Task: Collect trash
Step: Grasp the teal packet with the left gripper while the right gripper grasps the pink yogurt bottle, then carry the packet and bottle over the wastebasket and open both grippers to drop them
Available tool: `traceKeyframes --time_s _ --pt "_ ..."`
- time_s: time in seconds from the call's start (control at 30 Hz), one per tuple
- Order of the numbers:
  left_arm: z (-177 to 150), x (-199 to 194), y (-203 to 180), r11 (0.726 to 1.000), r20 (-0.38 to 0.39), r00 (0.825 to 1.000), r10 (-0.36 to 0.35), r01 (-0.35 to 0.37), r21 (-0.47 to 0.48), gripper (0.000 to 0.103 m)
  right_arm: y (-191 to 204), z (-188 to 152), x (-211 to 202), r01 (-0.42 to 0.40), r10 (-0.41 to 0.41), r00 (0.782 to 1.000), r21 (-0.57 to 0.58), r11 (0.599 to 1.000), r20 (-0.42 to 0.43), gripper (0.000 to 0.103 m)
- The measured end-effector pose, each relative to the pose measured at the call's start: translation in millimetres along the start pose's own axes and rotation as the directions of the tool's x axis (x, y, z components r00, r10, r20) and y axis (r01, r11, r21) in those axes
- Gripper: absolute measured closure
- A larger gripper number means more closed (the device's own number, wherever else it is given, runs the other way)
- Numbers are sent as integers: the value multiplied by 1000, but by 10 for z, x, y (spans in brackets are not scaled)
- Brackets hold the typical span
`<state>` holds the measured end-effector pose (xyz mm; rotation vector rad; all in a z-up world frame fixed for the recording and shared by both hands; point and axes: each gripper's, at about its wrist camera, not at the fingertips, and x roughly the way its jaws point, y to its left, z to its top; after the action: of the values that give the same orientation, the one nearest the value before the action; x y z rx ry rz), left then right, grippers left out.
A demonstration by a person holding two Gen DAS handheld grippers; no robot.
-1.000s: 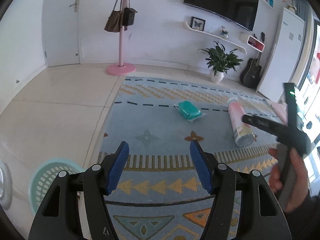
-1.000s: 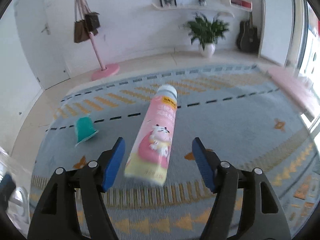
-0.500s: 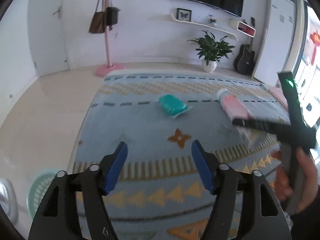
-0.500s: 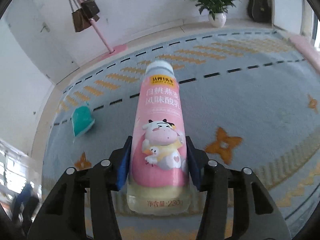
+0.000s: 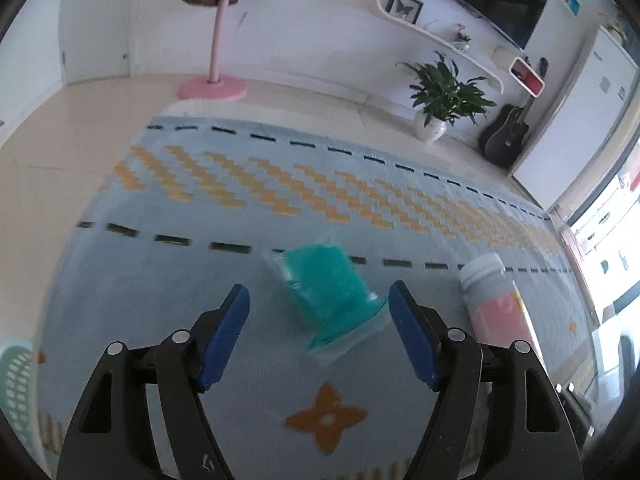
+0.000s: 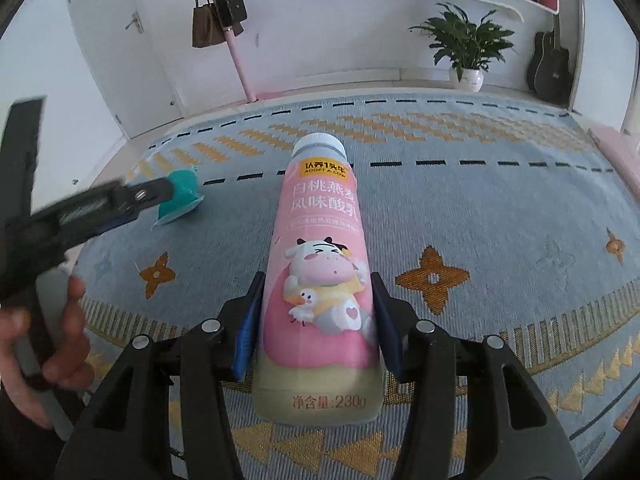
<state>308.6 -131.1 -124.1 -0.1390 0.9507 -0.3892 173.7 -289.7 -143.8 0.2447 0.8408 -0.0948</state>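
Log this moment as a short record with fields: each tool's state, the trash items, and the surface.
right tool: shut on pink yogurt-drink bottle
left tool: open, teal plastic packet lying between and ahead of its fingers, not gripped
bottle label: cartoon cow, 230g
bin: pale green perforated basket at left edge
surface: blue patterned rug

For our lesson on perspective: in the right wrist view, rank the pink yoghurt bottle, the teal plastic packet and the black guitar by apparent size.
1. Pink yoghurt bottle, largest, though nearest the camera.
2. Black guitar.
3. Teal plastic packet, looks similar to the guitar, so that order is unsure.
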Motion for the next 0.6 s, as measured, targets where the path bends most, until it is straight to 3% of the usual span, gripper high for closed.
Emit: traceKeyframes --time_s 0.07,0.13,0.17,0.23,0.37,0.6 --pt "39 92 -80 1000 -27 999 18 -18 1 33 1 9 -1 5 -5 1000 -4 1000 7 56" --pt "61 194 -164 994 -58 992 111 -110 25 44 -7 25 6 2 -2 1000 0 1000 8 56" --pt "71 209 -207 986 -52 985 163 -160 43 60 -5 25 7 1 -1 1000 1 1000 8 56" --pt "82 215 -247 980 -66 979 193 -188 68 66 -3 26 1 2 -2 1000 -1 1000 12 56" --pt "-14 -3 -236 980 -49 983 178 -172 102 69 -21 30 -33 -18 18 999 0 1000 36 56" --pt "-296 -1030 172 990 6 994 111 -111 82 70 -60 12 -100 -134 133 990 37 990 38 56"
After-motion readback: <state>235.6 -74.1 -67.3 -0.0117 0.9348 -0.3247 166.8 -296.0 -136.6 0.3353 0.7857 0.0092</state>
